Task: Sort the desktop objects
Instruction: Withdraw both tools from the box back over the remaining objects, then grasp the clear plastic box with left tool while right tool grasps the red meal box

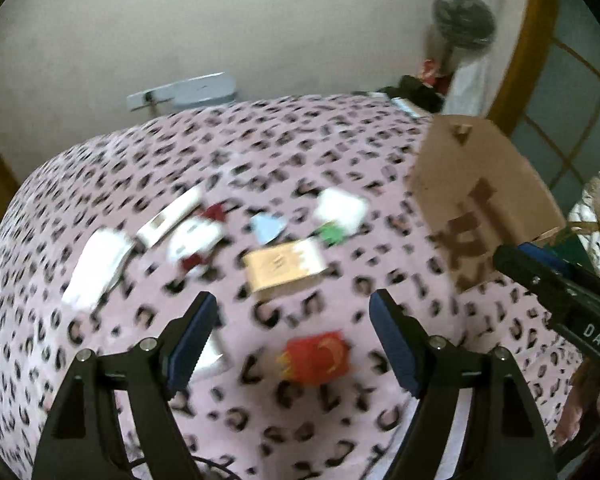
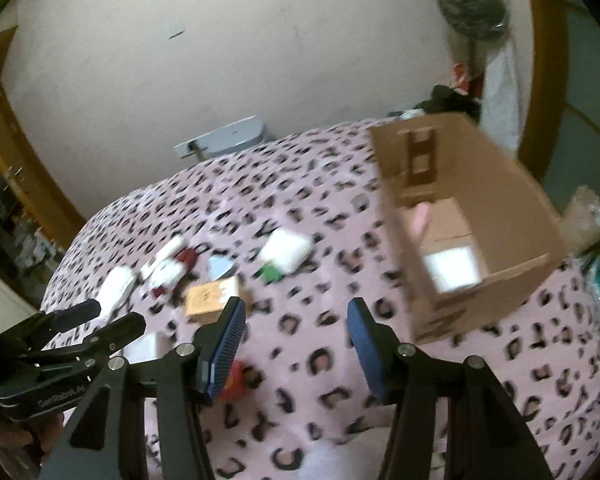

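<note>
Pink patterned cloth point(image 1: 300, 152) fills both views; a cardboard box point(image 2: 512, 200) stands at right, already holding a white packet. Centre-left lie the scattered packets and a tan box point(image 1: 284, 266). Lowest, a small red pack point(image 1: 316, 356) sits between the wide, empty left gripper point(image 1: 294, 332); lower squarely before closing. The right gripper point(image 2: 296, 338) gapes empty.

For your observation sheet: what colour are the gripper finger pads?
Blue, ridged pads; clearest in the right wrist view.

cloth point(image 1: 340, 152): pink, black leopard spots
cardboard box point(image 2: 516, 208): brown, dark print
small packet point(image 1: 318, 356): red, yellow marks
flat box point(image 1: 284, 266): tan and white
gripper pads point(image 1: 190, 344): blue
wall point(image 1: 220, 20): cream
</note>
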### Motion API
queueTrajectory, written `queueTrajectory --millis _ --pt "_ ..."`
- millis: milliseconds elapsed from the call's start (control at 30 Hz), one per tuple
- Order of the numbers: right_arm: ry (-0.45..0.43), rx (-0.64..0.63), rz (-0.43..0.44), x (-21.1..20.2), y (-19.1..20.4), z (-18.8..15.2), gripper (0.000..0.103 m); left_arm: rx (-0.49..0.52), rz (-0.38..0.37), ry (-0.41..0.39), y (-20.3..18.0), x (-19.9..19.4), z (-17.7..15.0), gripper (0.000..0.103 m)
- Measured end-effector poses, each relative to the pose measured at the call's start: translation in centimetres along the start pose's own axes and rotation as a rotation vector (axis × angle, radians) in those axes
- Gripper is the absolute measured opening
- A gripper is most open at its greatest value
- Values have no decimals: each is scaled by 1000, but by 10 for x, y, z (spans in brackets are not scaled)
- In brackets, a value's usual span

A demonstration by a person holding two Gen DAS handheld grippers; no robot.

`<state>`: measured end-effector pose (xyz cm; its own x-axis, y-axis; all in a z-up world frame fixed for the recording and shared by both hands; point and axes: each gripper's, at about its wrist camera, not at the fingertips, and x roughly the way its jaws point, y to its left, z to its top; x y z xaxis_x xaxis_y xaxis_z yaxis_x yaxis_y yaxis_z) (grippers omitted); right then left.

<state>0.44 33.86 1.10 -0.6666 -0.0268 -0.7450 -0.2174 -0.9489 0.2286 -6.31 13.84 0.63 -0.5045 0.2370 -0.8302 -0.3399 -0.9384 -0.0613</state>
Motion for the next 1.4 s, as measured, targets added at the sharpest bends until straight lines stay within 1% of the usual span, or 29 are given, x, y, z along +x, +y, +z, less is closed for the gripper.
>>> queueTrajectory --millis 133,167,300,467,600,633,767,833,933,1000,1100,1200,1300,1367,1400 --pt "41 -54 42 13 29 -18 54 -60 57 34 41 -2 -29 80" --pt "45 -65 50 15 35 -22 54 -92 75 46 56 -3 -38 80" --pt "66 -94 97 22 59 -37 54 -185 102 60 94 -8 -63 80" --pt "109 -124 135 33 85 -59 54 -260 136 70 125 -13 -86 80" --pt "130 -151 136 38 97 -73 54 -277 131 71 130 -11 -93 81" --pt "134 -152 134 40 97 -75 54 -277 126 70 129 -7 -93 85" --pt "160 -137 95 53 88 -84 54 -208 106 70 114 14 -90 88" --pt "180 -108 81 62 81 -88 54 -191 103 86 108 28 -88 89" --pt "203 -55 74 74 70 -92 54 -219 91 108 108 47 -83 89" --pt "221 -23 85 84 65 -93 54 -257 85 120 111 60 -79 89" --pt "246 9 106 99 63 -94 54 -271 92 135 112 77 -71 89" --pt "264 8 132 111 68 -95 54 -280 83 150 111 91 -65 89" --pt "275 -9 126 123 73 -94 55 -282 90 159 110 102 -62 89" --pt "271 -15 111 129 73 -92 60 -294 89 170 111 109 -62 89" --pt "265 -18 104 132 73 -91 60 -296 89 175 112 113 -62 89"
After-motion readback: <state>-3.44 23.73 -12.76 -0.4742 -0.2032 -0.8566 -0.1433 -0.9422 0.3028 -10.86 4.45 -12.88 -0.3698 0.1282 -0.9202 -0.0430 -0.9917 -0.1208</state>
